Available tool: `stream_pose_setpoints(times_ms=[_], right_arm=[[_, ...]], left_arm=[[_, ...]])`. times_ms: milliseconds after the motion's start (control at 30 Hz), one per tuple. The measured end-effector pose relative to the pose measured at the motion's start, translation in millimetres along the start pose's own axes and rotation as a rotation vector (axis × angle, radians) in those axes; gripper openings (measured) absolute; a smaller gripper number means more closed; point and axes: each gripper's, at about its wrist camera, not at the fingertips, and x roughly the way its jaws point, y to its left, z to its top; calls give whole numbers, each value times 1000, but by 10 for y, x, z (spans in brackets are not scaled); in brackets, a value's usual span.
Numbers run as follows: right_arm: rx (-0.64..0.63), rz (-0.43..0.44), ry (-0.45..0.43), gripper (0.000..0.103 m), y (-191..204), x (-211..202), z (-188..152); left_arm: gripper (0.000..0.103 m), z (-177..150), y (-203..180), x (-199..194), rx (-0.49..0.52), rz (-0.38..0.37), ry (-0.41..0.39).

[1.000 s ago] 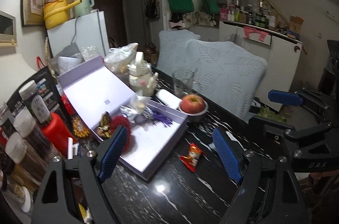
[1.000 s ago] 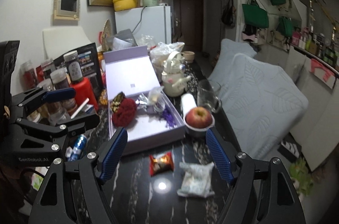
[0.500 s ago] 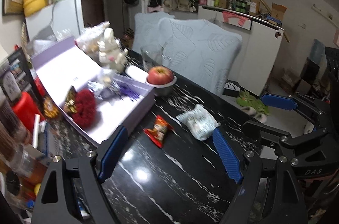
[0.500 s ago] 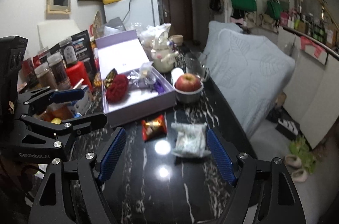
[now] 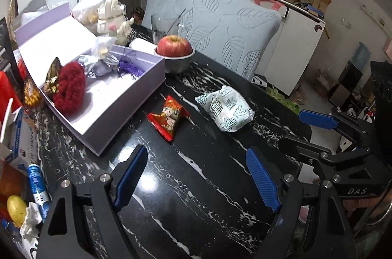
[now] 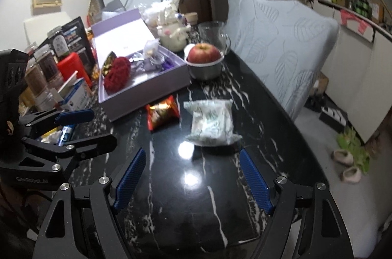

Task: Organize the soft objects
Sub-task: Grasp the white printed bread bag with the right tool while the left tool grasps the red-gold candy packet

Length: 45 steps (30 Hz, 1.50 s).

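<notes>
The bench (image 5: 196,185) is glossy black stone veined with white, and ceiling light glares off it. The lavender box (image 5: 127,97), a shallow rectangular cardboard tray with its lid (image 5: 56,38) standing up behind it, serves as landmark.

Inside the box, at its left end, lies a fuzzy red pom-like bundle (image 5: 69,87) with a crinkled gold foil wrapper (image 5: 52,77) against it. Further back in the box sit a silvery gauze pouch (image 5: 100,64) and a purple tassel (image 5: 129,69).

Just off the box's front corner, on bare stone, lies a red foil snack packet (image 5: 169,119), pillow-shaped with crimped ends. Beside that, farther from the box, rests a soft white tissue pack (image 5: 226,108) printed with green scallops, plump and slightly creased. At the box's far right corner stands a round metal bowl (image 5: 178,62) carrying a red apple (image 5: 174,45), with a clear glass mug (image 5: 163,24) and a cream ceramic teapot (image 5: 110,16) behind.

The left hand-held gripper (image 5: 196,178) hovers over bare stone short of the packet, its ribbed blue pads (image 5: 262,180) spread wide and holding nothing. The right hand-held gripper (image 6: 192,179) hangs near the tissue pack in the right wrist view, likewise spread wide and empty.
</notes>
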Motion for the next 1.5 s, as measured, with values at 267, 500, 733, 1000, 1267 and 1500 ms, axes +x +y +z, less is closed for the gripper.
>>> stream_pose_setpoints(times_ms=[267,500,733,1000,1267,1500], right_arm=[[22,6,55,80,-112,374,16],[35,-5,81,88,-223,722,176],[9,-9,121,95,-274,1051,333],[-3,-8,160,95,-295,1358,420],[-4,22,160,60,-355,1409,374],[13,22,160,58,-428,1347,357]], left_arm=[[83,-9,179,373,-33,-21,58],[83,59,348,644,-59,-12,77],[83,141,476,842,-84,-11,98],[83,191,537,952,-77,6,105],[83,232,574,1063,-83,11,120],[83,295,473,1129,-42,20,115]])
